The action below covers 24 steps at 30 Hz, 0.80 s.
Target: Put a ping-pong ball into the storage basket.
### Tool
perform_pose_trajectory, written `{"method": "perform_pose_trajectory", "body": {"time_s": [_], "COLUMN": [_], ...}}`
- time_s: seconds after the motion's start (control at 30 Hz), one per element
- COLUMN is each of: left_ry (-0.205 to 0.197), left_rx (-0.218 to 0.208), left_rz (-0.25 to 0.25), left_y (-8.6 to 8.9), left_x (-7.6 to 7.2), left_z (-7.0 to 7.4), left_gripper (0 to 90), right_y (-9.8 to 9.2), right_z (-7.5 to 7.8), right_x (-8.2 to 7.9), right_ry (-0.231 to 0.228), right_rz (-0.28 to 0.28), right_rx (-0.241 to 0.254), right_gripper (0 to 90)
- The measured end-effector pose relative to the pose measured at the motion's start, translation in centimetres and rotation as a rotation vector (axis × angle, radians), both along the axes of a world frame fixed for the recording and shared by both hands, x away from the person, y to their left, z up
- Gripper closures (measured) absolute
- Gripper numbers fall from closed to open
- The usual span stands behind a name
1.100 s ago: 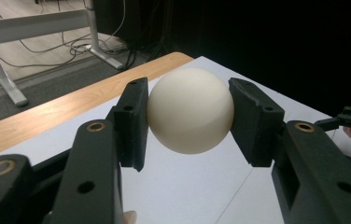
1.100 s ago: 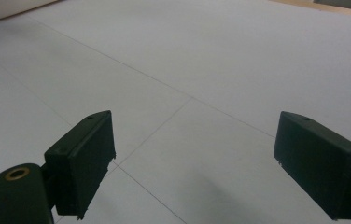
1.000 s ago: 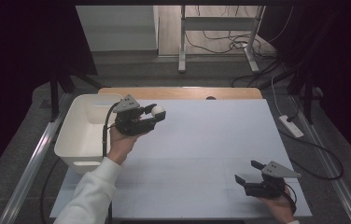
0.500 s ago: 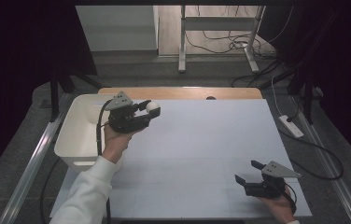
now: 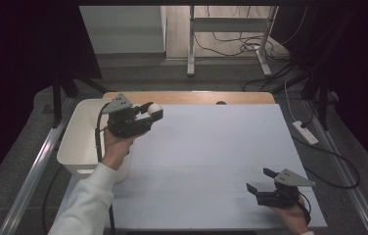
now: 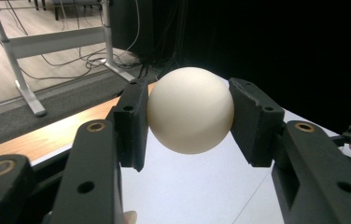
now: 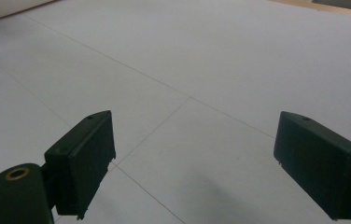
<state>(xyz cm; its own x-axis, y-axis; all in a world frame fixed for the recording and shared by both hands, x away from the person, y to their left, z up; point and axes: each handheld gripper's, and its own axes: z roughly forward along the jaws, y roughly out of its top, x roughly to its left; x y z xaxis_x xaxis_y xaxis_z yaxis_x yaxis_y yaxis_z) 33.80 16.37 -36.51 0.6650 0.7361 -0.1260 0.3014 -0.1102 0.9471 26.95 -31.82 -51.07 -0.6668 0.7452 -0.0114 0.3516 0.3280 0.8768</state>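
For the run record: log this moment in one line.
left gripper: shut on white ball, beside bin | right gripper: open, nothing between jaws, low over table

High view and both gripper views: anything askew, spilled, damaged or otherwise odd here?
Nothing stands out. The left gripper holds a cream ball squarely between its pads, the right gripper is open over the white table, and the white bin sits upright.

The left gripper (image 6: 190, 116) clamps a cream ball (image 6: 190, 109) between its pads above the white table (image 6: 197, 191).
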Motion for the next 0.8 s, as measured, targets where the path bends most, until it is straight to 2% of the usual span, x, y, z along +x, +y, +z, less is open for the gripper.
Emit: {"method": "perform_pose_trajectory", "body": {"time_s": [0.8], "left_ry": [-0.015], "left_rx": [-0.001], "left_rz": [0.049], "left_y": [2.0], "left_x": [-0.4], "left_z": [0.8], "left_gripper": [50.9], "right_y": [0.0], "right_z": [0.0], "right_x": [0.0], "right_ry": [0.001], "right_rz": [-0.002], "right_rx": [-0.002], "right_gripper": [12.5]}}
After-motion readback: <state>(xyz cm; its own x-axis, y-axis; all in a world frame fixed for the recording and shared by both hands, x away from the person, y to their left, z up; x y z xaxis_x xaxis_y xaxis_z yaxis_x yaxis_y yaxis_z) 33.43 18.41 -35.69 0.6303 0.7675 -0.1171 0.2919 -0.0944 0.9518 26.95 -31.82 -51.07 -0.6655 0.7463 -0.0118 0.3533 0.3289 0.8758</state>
